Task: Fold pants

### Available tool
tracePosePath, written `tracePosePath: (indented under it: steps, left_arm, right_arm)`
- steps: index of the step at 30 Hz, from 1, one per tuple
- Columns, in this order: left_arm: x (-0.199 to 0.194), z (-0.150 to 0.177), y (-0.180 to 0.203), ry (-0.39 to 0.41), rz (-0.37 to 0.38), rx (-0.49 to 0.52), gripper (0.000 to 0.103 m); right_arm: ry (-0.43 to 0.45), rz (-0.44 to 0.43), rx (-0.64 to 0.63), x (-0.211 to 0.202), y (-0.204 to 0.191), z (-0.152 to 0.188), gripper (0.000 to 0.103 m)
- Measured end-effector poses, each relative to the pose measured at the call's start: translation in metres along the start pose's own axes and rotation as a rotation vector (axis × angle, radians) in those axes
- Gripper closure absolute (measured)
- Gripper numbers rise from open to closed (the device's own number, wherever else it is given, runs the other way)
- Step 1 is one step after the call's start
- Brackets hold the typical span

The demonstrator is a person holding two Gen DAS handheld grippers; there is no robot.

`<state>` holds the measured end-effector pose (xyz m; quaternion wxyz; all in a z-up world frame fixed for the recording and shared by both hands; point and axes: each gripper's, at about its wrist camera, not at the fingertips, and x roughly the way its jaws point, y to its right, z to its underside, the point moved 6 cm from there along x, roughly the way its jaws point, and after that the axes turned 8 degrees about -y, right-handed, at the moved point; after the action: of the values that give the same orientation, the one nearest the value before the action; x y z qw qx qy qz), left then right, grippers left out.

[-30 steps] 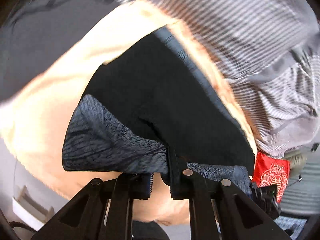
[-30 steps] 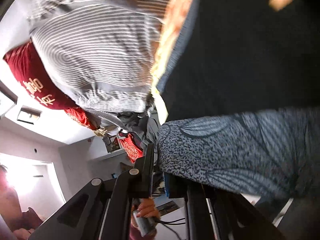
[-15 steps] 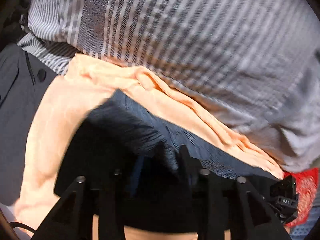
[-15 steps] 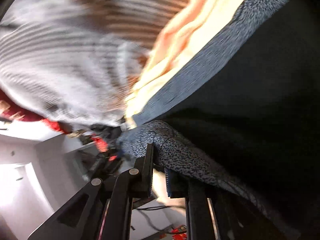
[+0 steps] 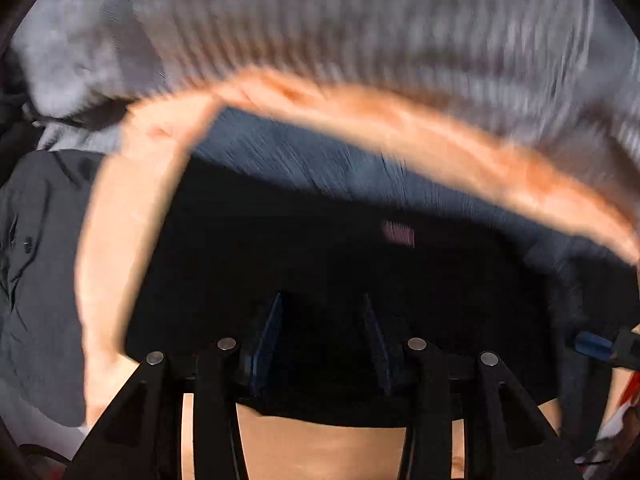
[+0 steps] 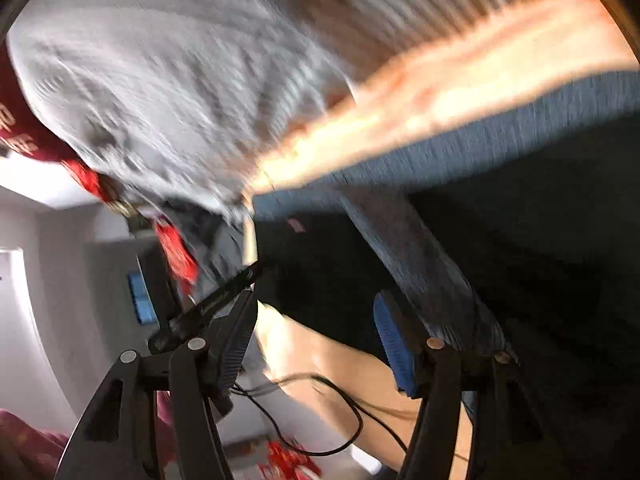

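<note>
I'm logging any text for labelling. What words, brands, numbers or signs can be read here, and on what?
None can be read.
Red cloth, right wrist view: gold characters, cut off and blurred.
Pants, left wrist view: a small pink tag, too blurred to read.
Right gripper: faint print on its arm, too blurred.

A big grey striped blanket (image 5: 360,32) covers the bed, with a peach sheet (image 5: 120,240) on top. Red cloth (image 6: 24,128) lies at the bed's far edge. The white wall (image 6: 52,280) looks bright.
</note>
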<state>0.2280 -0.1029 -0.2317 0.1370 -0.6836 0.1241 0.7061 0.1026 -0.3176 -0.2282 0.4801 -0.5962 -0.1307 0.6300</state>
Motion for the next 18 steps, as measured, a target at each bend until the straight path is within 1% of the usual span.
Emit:
tracePosePath:
  steps: [1, 2, 3, 4, 5, 6, 7, 8, 10, 13, 14, 15, 17, 18]
  left_arm:
    - [0.007, 0.003, 0.006, 0.011, -0.048, 0.014, 0.059]
    - [0.007, 0.004, 0.009, 0.027, -0.072, 0.024, 0.059]
    - [0.006, 0.004, 0.011, 0.026, -0.089, 0.034, 0.059]
    - [0.004, 0.004, 0.014, 0.016, -0.102, 0.054, 0.059]
    - [0.001, 0.004, 0.016, 0.003, -0.102, 0.069, 0.059]
    - [-0.003, 0.006, 0.017, -0.019, -0.105, 0.078, 0.059]
    - [-0.007, 0.009, 0.018, -0.029, -0.113, 0.085, 0.059]
    - [-0.012, 0.010, 0.019, -0.030, -0.118, 0.092, 0.059]
    - [-0.026, 0.018, 0.030, -0.026, -0.128, 0.124, 0.059]
    - [-0.034, 0.032, 0.057, -0.046, -0.092, 0.168, 0.058]
    - [-0.035, 0.041, 0.071, -0.064, -0.079, 0.195, 0.051]
    - [-0.035, 0.049, 0.083, -0.073, -0.072, 0.215, 0.040]
    - [-0.038, 0.068, 0.116, -0.072, -0.043, 0.301, 0.039]
    - [-0.039, 0.077, 0.132, -0.067, -0.030, 0.353, 0.039]
  right_arm:
    - [-0.006, 0.095, 0.000, 0.005, 0.011, 0.002, 0.038]
    - [-0.003, 0.170, -0.009, 0.006, 0.020, 0.005, 0.048]
    - [0.015, 0.177, -0.018, 0.001, 0.022, 0.009, 0.053]
    - [0.047, 0.157, -0.024, -0.009, 0.020, 0.015, 0.053]
    - [0.091, 0.138, -0.029, -0.023, 0.019, 0.023, 0.048]
    - [0.122, 0.139, -0.027, -0.034, 0.020, 0.031, 0.045]
    - [0.147, 0.147, -0.018, -0.044, 0.022, 0.038, 0.039]
    - [0.179, 0.153, -0.002, -0.057, 0.026, 0.049, 0.036]
    - [0.216, 0.153, 0.040, -0.074, 0.035, 0.068, 0.036]
    - [0.280, 0.189, 0.101, -0.102, 0.053, 0.103, 0.036]
    - [0.307, 0.210, 0.126, -0.111, 0.060, 0.117, 0.036]
    - [0.335, 0.219, 0.159, -0.118, 0.067, 0.130, 0.035]
    - [0.393, 0.209, 0.236, -0.131, 0.080, 0.159, 0.034]
    - [0.414, 0.209, 0.263, -0.137, 0.085, 0.168, 0.033]
